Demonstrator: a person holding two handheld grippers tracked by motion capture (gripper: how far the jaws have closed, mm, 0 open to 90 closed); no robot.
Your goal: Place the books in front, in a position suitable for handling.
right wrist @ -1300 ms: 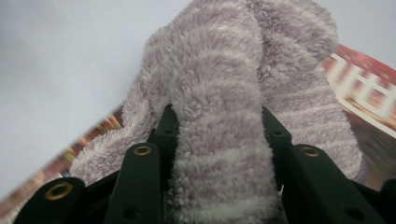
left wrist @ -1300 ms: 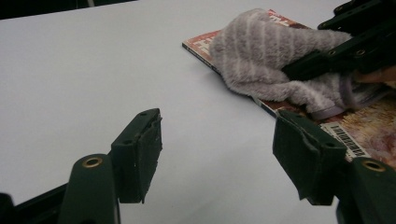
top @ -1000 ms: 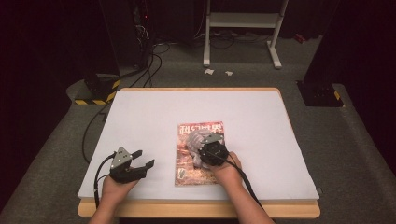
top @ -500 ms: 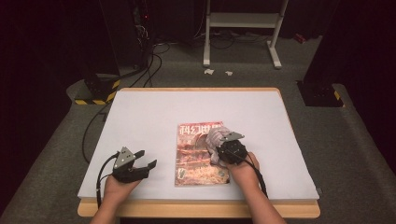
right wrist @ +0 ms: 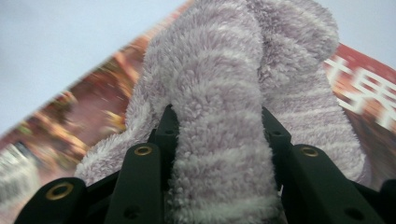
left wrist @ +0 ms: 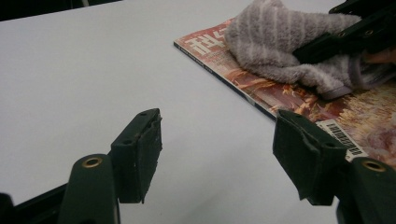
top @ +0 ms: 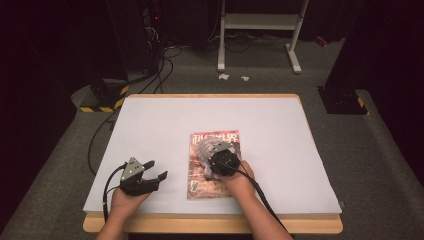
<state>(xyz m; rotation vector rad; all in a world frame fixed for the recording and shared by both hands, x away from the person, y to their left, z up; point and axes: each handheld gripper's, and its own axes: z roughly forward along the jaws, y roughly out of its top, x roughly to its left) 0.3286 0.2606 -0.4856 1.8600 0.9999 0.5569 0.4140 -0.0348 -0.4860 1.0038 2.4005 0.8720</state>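
Right gripper (top: 216,151), jaws clamped on the striped cloth (top: 206,154): shifted from the magazine's (top: 214,185) right edge, where it stood half a second ago, back over the cover's middle, cloth carried beneath it. One second ago it stood at about this same spot. Title strip (top: 216,138): a little more exposed ahead of the gripper than then.

Wood-edged table (top: 210,223), white sheet (top: 165,130) covering top. Magazine (top: 200,187) lies flat on sheet, near front edge.
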